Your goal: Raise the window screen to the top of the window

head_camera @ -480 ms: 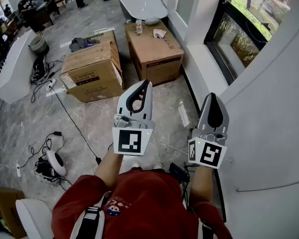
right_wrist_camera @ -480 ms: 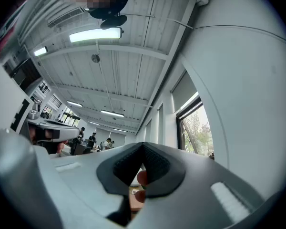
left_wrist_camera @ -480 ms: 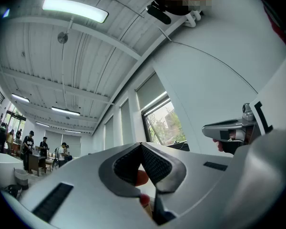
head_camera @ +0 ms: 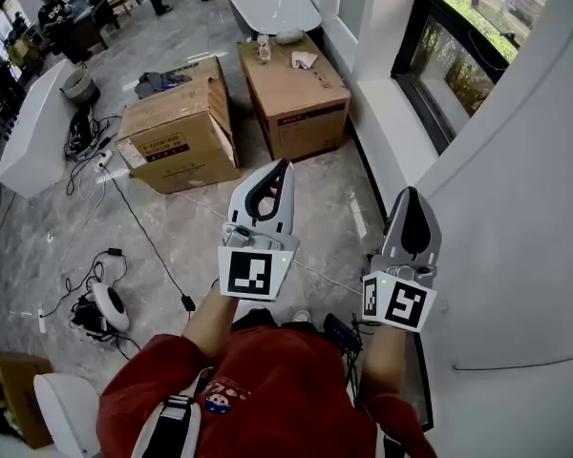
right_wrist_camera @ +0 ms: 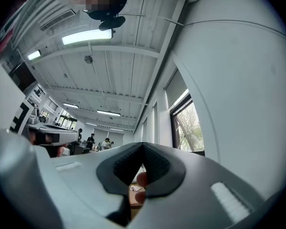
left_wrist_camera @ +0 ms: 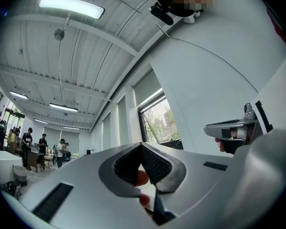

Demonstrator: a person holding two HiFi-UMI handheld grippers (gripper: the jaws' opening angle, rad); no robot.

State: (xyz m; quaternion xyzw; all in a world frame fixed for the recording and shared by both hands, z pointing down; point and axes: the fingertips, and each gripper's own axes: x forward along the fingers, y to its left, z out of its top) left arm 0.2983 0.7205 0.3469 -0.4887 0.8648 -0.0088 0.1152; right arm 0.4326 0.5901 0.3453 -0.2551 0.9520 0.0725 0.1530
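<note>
Grey-white left gripper (head_camera: 284, 166) and right gripper (head_camera: 411, 193), jaws pressed together, nothing held, above the stone floor (head_camera: 172, 222). Window (head_camera: 456, 53) ahead-right, well apart from both. Pale window screen (left_wrist_camera: 148, 87) covers its upper part.

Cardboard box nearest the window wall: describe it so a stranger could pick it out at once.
Start at the dark-framed window on the right and look along the wall toward the white bathtub. Just short of it stands the cardboard box, close to the wall. Unlike the box to its left, it carries a small bottle and a crumpled white item on top.
</note>
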